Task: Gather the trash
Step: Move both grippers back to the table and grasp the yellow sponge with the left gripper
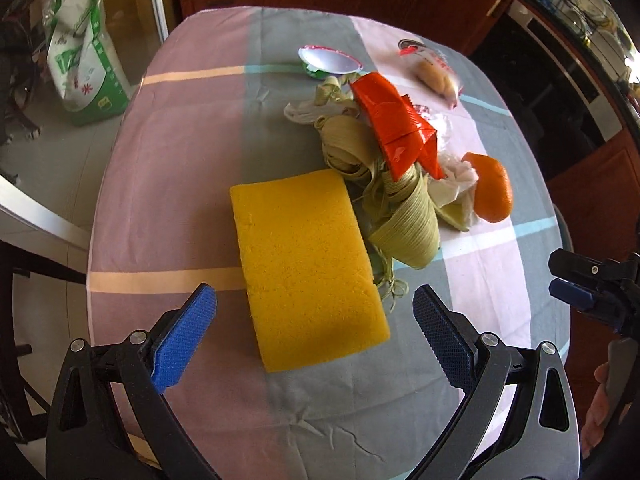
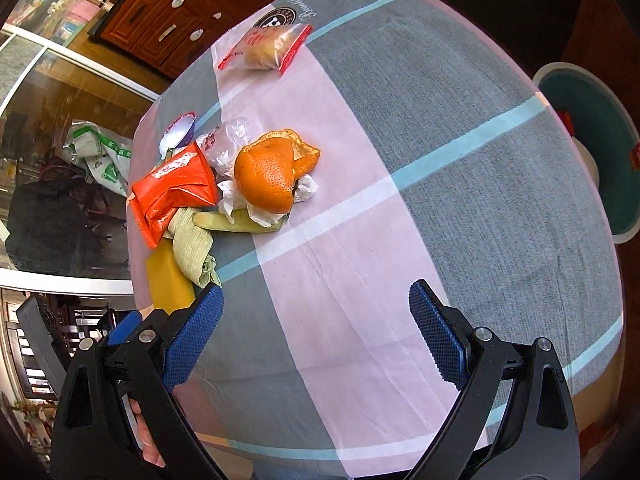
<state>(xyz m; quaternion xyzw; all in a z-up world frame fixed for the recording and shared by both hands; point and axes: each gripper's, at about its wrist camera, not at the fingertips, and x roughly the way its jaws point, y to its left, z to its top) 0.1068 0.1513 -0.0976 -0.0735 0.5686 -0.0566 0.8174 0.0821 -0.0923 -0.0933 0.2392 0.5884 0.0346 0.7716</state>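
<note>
Trash heaped centre-right in the left wrist view: husks (image 1: 404, 208), red wrapper (image 1: 396, 128), orange peel (image 1: 492, 188), crumpled tissue (image 1: 460, 172), foil lid (image 1: 330, 60) further up, bagged bun (image 1: 436, 72) at upper right. All on a checked cloth (image 1: 180, 160).

Probably light, every piece. Husks springy and curled, likely to shed strands; best pinched across the thick rolled part at the pile's lower edge. Wrapper glossy, likely slippery, creased enough to offer a ridge for a grip. Peel (image 2: 268, 180) cupped and fairly stiff, rim at its upper right the obvious hold. Tissue soft, apt to tear or drag along with a neighbour. Bun bag (image 2: 264, 46) well apart from the heap, at upper centre of the right wrist view.

Yellow sponge (image 1: 304, 268) just left of the husks, touching their strands, lying between the left gripper (image 1: 314, 314) fingers' line of sight; soft, compressible, possibly a sweeping aid rather than trash.

Left gripper spread wide, holding nothing. Right gripper (image 2: 316, 310) likewise wide apart, empty, over bare cloth at lower centre. Teal-rimmed bin (image 2: 588, 152) at right edge, off the table.
</note>
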